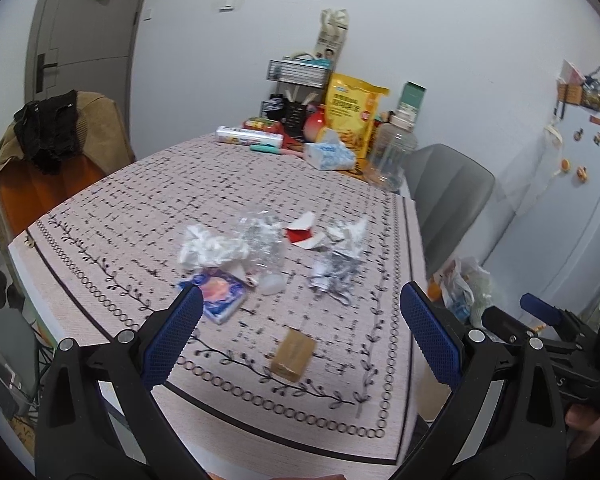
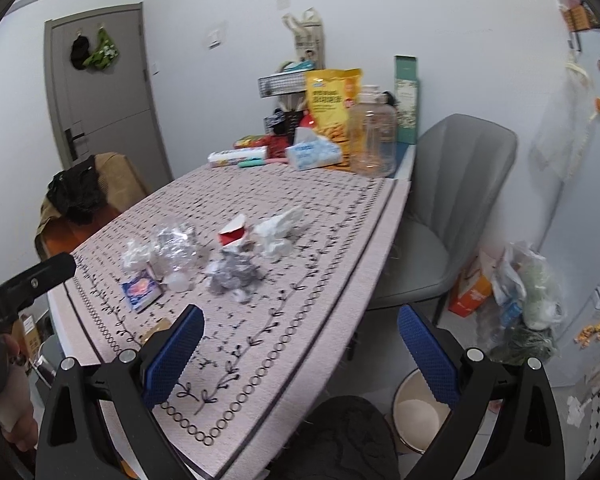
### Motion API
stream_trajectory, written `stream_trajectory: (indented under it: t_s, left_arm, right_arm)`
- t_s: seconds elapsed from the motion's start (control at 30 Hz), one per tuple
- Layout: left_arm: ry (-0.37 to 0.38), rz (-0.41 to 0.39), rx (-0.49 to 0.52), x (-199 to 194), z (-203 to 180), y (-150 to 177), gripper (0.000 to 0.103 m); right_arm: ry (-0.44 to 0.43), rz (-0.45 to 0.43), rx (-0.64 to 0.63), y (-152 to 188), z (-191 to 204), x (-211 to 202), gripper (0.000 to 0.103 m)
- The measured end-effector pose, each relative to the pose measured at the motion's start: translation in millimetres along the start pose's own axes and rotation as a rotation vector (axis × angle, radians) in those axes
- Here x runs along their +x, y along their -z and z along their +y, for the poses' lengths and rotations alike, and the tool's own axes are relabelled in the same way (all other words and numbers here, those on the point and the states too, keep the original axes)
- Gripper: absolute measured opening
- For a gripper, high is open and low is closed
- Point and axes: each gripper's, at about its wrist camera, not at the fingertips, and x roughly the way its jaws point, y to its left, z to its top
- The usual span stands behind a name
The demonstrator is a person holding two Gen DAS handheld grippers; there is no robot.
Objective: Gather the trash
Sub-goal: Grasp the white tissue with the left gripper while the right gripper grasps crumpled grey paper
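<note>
Above the bench [image 1: 100,216] we hold both grippers — left gripper [image 1: 300,320] and right gripper [image 2: 300,340] — fingers spread wide, empty, short of the crumpled trash [image 1: 268,240].

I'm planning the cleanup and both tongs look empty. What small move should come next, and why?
Probably lower the left tongs onto the small brown box. Both the left and right tongs are open and hold nothing, and the box lies alone, nearest the table edge, apart from the crumpled pile.
</note>
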Motion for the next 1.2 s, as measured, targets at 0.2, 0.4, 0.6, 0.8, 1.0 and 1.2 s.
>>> stream_trajectory:
  t_s: [0.2, 0.4, 0.6, 0.8, 1.0, 1.2]
  left_arm:
    - [-0.037, 0.003, -0.053, 11, 34, -3, 0.098]
    - [-0.054, 0.017, -0.097, 28, 60, -4, 0.097]
    - [-0.073, 0.038, -0.14, 54, 77, -7, 0.097]
    - [-0.052, 0.073, -0.173, 86, 85, -12, 0.097]
    - [-0.037, 0.088, -0.249, 114, 99, -20, 0.097]
    - [-0.049, 0.069, -0.33, 129, 115, -27, 0.092]
  right_arm:
    - [-0.068, 0.034, -0.032, -1, 19, 23, 0.095]
    - [-0.117, 0.076, -0.04, 0, 31, 48, 0.093]
    - [-0.128, 0.115, -0.035, 1, 33, 74, 0.093]
    - [-0.141, 0.151, -0.024, -4, 30, 100, 0.092]
    - [-0.159, 0.168, -0.024, -10, 33, 115, 0.093]
    - [-0.17, 0.18, -0.028, -14, 37, 126, 0.093]
